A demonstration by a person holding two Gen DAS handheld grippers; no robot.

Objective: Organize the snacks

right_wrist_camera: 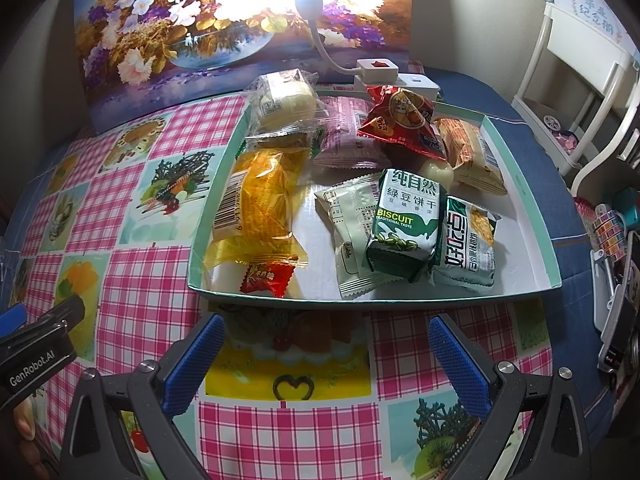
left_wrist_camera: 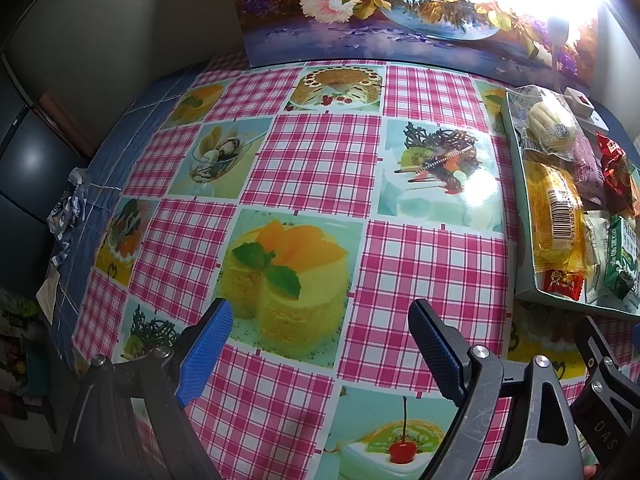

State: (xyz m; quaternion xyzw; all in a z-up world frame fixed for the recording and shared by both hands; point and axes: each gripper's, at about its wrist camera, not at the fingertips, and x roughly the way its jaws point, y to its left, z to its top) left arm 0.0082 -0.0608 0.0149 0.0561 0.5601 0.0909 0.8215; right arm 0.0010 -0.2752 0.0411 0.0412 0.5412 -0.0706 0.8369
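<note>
A shallow white tray with a mint rim [right_wrist_camera: 520, 216] holds several wrapped snacks: a yellow cake pack [right_wrist_camera: 256, 204], a green biscuit pack [right_wrist_camera: 404, 232], a red pack [right_wrist_camera: 400, 120], a clear bun pack [right_wrist_camera: 284, 104] and a small red candy [right_wrist_camera: 266, 278]. The tray also shows at the right of the left wrist view [left_wrist_camera: 520, 240]. My right gripper [right_wrist_camera: 324, 360] is open and empty, just in front of the tray's near rim. My left gripper [left_wrist_camera: 320, 344] is open and empty over bare tablecloth, left of the tray.
A pink checked tablecloth with dessert pictures [left_wrist_camera: 320, 160] covers the table. A flower painting [right_wrist_camera: 200, 40] leans at the back. A bright lamp on a white base [right_wrist_camera: 376, 68] stands behind the tray. A white rack [right_wrist_camera: 580, 92] and clutter are at the right edge.
</note>
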